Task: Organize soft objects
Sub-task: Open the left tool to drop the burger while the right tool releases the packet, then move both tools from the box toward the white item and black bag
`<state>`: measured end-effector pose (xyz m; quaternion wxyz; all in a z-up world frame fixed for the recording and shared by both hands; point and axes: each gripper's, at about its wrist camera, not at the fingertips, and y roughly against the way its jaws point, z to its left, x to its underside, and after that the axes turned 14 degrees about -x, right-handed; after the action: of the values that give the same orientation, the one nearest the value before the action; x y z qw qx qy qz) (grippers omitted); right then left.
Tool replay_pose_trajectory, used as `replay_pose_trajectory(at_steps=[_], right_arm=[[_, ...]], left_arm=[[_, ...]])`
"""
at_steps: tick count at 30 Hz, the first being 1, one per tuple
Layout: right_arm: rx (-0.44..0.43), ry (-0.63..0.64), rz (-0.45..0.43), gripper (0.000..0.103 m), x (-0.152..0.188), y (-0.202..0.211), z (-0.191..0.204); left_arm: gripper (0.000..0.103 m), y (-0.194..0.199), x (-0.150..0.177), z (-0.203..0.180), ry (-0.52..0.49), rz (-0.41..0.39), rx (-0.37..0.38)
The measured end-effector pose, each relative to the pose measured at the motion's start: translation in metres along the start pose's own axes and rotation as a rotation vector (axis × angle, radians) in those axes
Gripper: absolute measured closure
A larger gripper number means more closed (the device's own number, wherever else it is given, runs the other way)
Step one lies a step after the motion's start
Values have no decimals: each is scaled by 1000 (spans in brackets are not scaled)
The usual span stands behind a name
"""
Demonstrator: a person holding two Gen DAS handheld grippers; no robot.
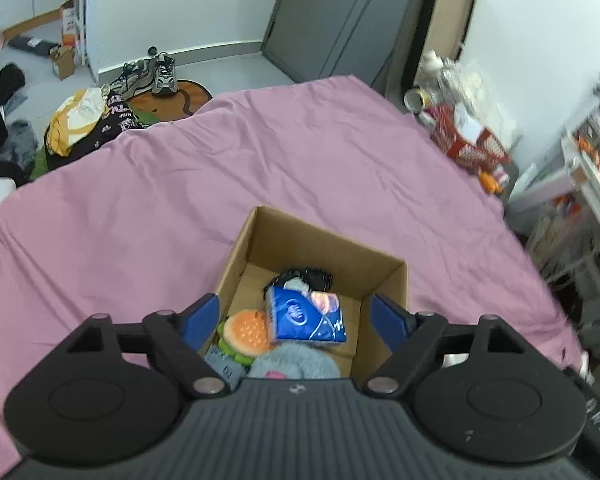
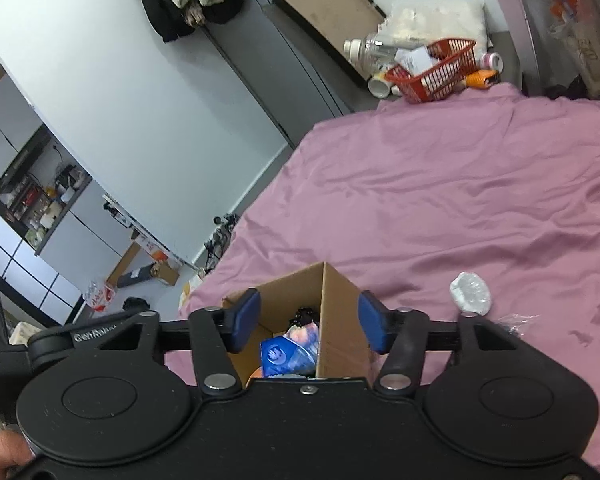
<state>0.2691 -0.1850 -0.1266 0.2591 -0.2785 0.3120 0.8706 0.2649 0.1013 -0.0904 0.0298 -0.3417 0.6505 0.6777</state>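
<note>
While both grippers are hanging over the bed, this is how things are lying.
Left gripper [image 1: 296, 312]: fingers are spreading wide, holding nothing, above the box.
Right gripper [image 2: 308, 326]: fingers are gaping apart, empty, straddling the box's near corner.
Box [image 1: 324, 248]: brown cardboard, top open, sitting on the pink bedsheet [image 1: 180, 184].
Blue packet [image 1: 308, 314]: glossy, with a white logo and an orange patch, lying tilted on top of the pile inside the box.
Burger toy [image 1: 246, 330]: orange plush bun over green, resting against the box's left wall.
Grey plush [image 1: 296, 362]: fuzzy, with a pink spot, filling the near end of the box.
Black item [image 1: 304, 276]: dark and lumpy, tucked behind the packet.
White wad [image 2: 470, 293]: crumpled, lying on the sheet to the right of the box, apart from it.
</note>
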Motion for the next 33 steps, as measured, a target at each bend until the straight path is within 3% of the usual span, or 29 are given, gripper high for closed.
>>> replay_pose_trajectory(at_steps=[3, 5, 7, 12, 18, 27, 33], right_arm=[[-5, -2, 6, 38, -2, 10, -5], [-1, -1, -2, 26, -4, 15, -7], [1, 9, -8, 21, -8, 22, -7], [-18, 17, -12, 12, -17, 41, -12], [-62, -61, -45, 8, -27, 70, -36], [-2, -152, -71, 7, -32, 87, -72], [14, -229, -74, 7, -26, 93, -92]], left_arm=[[21, 11, 4, -2, -2, -7, -4], [21, 19, 5, -3, -2, -17, 3], [21, 27, 7, -4, -7, -27, 2], [6, 42, 11, -9, 9, -51, -7], [0, 59, 17, -29, -3, -84, 29], [0, 71, 29, -64, -27, -110, 108], [0, 63, 37, -86, -56, -72, 93]])
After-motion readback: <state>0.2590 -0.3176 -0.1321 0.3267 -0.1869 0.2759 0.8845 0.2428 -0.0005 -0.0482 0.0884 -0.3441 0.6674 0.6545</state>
